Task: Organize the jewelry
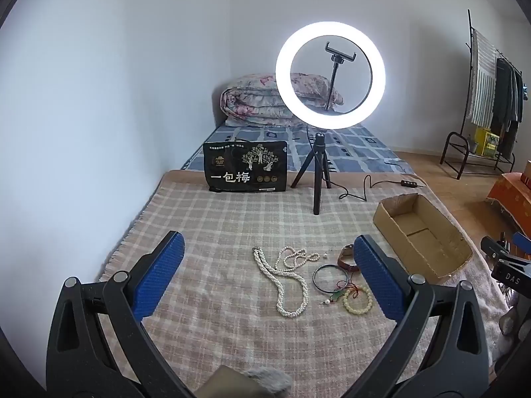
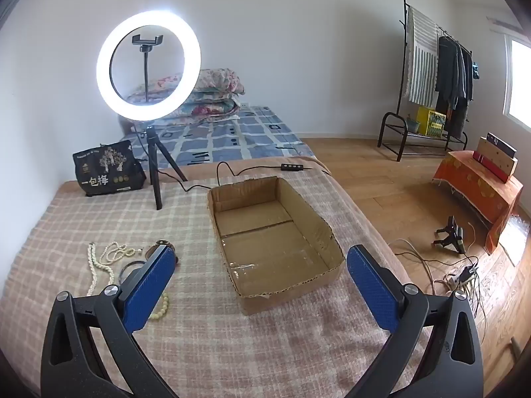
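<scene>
Black bag (image 1: 245, 165), "一包梅" printed

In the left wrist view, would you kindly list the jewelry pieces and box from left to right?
Long pearl necklace → small pearl strand → dark bangle → yellow bead bracelet → cardboard box.

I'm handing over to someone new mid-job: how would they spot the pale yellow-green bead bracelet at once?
Start at the open cardboard box on the plaid blanket; the jewelry lies in a cluster beside it. At the near edge of that cluster, just below the thin dark bangle, lies the bead bracelet. It is the only small closed ring of yellowish beads; the pearl necklaces are white and long.
</scene>
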